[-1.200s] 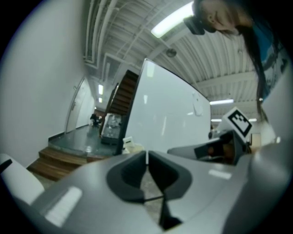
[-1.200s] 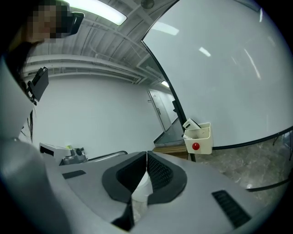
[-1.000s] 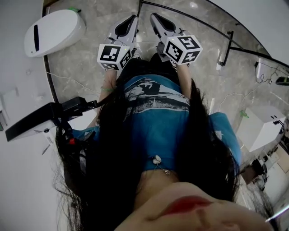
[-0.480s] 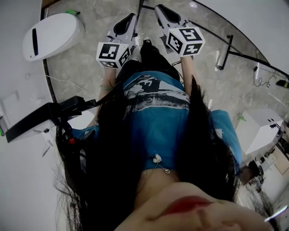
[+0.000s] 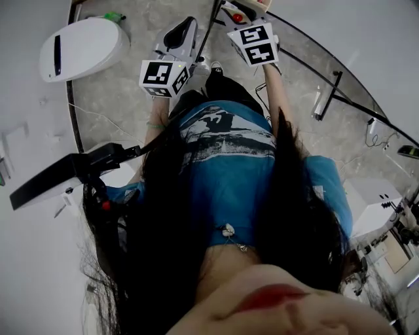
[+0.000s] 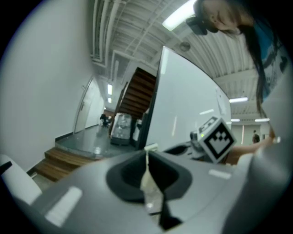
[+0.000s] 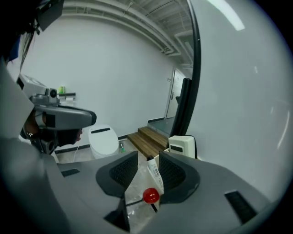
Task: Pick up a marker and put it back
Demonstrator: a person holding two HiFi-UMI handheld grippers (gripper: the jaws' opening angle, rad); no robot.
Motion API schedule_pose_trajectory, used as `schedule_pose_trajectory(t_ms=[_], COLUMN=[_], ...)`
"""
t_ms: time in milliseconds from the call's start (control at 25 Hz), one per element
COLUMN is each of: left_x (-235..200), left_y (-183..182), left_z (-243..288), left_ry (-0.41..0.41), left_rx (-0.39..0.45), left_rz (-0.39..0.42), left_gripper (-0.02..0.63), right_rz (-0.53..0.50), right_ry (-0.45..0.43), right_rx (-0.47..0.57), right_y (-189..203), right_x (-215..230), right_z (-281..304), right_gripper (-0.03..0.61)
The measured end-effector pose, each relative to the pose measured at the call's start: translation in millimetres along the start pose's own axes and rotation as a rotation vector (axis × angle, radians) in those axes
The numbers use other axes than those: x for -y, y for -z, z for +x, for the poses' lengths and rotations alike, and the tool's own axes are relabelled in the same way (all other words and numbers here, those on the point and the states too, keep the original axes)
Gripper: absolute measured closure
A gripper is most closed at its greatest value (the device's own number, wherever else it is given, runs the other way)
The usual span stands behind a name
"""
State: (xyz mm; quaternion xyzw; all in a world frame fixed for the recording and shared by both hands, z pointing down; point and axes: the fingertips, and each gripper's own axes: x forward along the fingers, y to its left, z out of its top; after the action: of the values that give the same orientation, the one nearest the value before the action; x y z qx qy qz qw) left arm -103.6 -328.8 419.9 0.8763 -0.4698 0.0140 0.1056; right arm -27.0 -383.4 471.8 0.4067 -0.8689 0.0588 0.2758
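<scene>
Jaws of the right gripper [image 7: 149,161] were opening, a marker [image 7: 155,176] between them. The left gripper [image 6: 147,157] was pressed shut.

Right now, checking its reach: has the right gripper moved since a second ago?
Yes. The right gripper moved up-frame, forward, toward the black frame; its jaws are opening, with the marker between them.

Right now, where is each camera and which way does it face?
Head view: on the head, facing steeply down over blue shirt and hair to the left gripper and right gripper.
Left gripper view: on that gripper, along its shut jaws toward a white panel; person's hair shows.
Right gripper view: on that gripper, along its opening jaws, marker between them, toward a white wall.
Shared: both gripper views show the wooden steps.
</scene>
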Motion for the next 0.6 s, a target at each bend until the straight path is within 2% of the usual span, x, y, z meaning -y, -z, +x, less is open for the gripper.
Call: schedule_pose_trajectory(t_ms=[240, 600], left_x=[-5, -9], left_y=[-8, -8], left_z=[5, 6], left_ry=[-0.023, -0.035], left_rx=[0.01, 0.01], left_rz=[0.005, 0.005], left_gripper=[0.612, 0.612], right_rz=[-0.13, -0.141], right_ry=[-0.03, -0.085], right_rx=[-0.122, -0.257], right_y=[6, 21], right_x=[-4, -11], right_z=[21, 34], right_gripper=[0.457, 0.459])
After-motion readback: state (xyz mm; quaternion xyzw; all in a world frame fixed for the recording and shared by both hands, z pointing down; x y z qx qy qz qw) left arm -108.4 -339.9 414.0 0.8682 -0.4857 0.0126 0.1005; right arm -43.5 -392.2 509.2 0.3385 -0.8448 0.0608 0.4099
